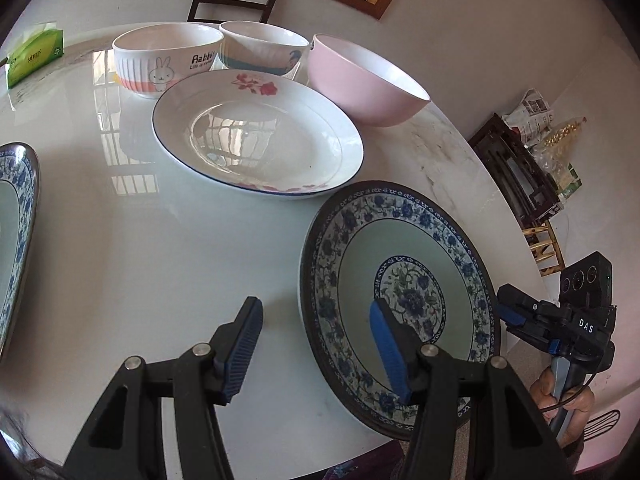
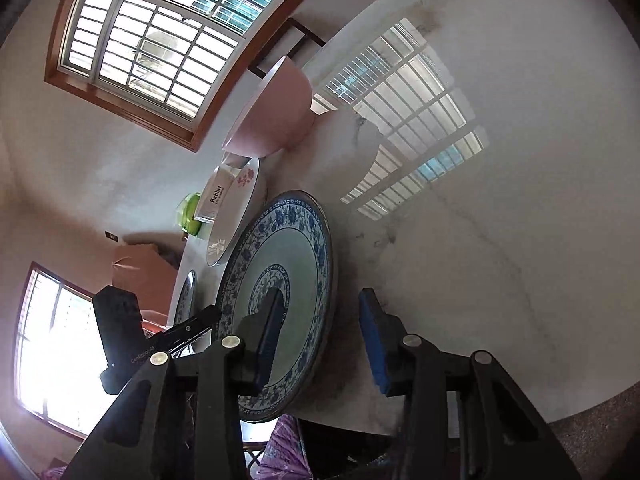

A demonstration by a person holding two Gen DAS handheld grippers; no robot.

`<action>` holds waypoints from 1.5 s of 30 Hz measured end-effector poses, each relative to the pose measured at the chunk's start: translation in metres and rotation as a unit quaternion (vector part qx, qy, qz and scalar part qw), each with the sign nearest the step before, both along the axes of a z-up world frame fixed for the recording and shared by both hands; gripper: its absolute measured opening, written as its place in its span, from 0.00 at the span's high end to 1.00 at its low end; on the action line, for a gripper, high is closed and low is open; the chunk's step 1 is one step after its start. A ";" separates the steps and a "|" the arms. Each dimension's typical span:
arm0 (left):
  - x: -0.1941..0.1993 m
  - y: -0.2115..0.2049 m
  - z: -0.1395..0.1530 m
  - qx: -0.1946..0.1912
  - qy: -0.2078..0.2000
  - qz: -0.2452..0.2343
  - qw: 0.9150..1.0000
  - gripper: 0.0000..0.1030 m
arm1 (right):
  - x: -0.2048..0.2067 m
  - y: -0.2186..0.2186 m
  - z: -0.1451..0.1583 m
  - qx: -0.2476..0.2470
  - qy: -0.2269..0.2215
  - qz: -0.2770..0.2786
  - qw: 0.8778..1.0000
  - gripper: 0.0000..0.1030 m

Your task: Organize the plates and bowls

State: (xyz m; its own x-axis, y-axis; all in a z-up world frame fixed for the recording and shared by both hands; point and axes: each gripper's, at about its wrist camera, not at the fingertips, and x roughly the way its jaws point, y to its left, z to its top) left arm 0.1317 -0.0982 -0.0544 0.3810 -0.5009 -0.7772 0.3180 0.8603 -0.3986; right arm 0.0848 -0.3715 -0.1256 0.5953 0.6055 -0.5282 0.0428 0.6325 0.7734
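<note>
Left wrist view: the left claw [image 1: 316, 344] gapes over the blue plate [image 1: 400, 276]'s 9 o'clock rim; white plate [image 1: 256, 136] and 3 bowls [image 1: 168, 60] sit unstacked on the counter [image 1: 140, 240].

Right wrist view: the right claw [image 2: 320, 336] straddles that plate's [image 2: 288, 256] rim, open. Nothing organized yet, I judge.

Three bowls [image 1: 168, 62] [image 1: 262, 48] [image 1: 366, 80], three plates [image 1: 256, 136] [image 1: 396, 300] [image 1: 18, 220], and one tissue pack [image 1: 36, 56].
</note>
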 end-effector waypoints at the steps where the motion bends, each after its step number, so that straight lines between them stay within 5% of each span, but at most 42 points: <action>1: -0.001 -0.002 0.000 0.003 -0.002 0.000 1.000 0.47 | 0.002 0.001 0.000 0.000 0.000 0.003 1.000 0.64; 2: -0.002 -0.004 0.000 0.010 -0.005 -0.001 1.000 0.53 | 0.003 0.002 -0.001 -0.002 0.000 0.005 1.000 0.65; 3: -0.002 -0.007 -0.001 0.018 -0.004 -0.007 1.000 0.77 | 0.003 0.003 -0.001 -0.001 0.000 0.007 1.000 0.66; 4: -0.003 -0.009 -0.002 0.024 -0.007 -0.011 1.000 0.78 | 0.004 0.004 -0.003 -0.001 0.001 0.009 1.000 0.72; 8: -0.002 -0.005 -0.004 0.017 -0.006 0.000 1.000 0.80 | 0.002 0.012 -0.010 -0.016 0.003 0.012 1.000 0.90; 18: -0.014 0.010 0.016 0.011 -0.029 0.022 0.999 0.81 | -0.008 0.014 -0.006 0.007 -0.007 0.018 1.000 0.89; 27: -0.030 0.064 0.035 0.007 -0.057 0.082 0.995 0.81 | 0.001 0.053 0.017 -0.001 -0.029 0.060 0.998 0.88; 45: -0.030 0.234 0.039 0.017 -0.070 0.253 0.965 0.81 | 0.094 0.223 0.035 -0.011 -0.036 0.201 0.979 0.88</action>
